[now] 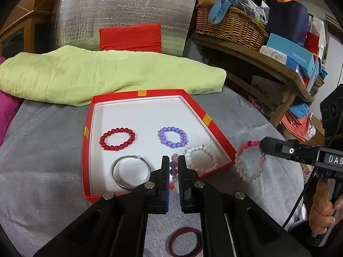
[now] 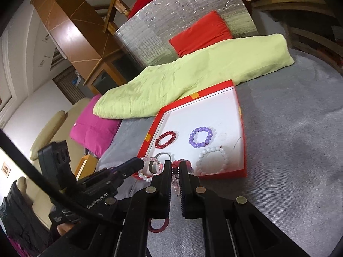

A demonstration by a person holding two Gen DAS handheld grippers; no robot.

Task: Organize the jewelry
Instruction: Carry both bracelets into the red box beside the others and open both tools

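Note:
A red box with a white floor lies on the grey cloth. In it are a red bead bracelet, a purple bead bracelet, a white bead bracelet and a silver bangle. My left gripper is shut on a pale pink and purple bead bracelet over the box's near edge. My right gripper is shut on a clear pink bracelet with a red wrapped part, held just right of the box. A dark red ring lies on the cloth below.
A light green folded cloth lies behind the box, with a red cushion and silver foil panel beyond. A wooden shelf with a wicker basket and boxes stands right. A magenta cushion lies left.

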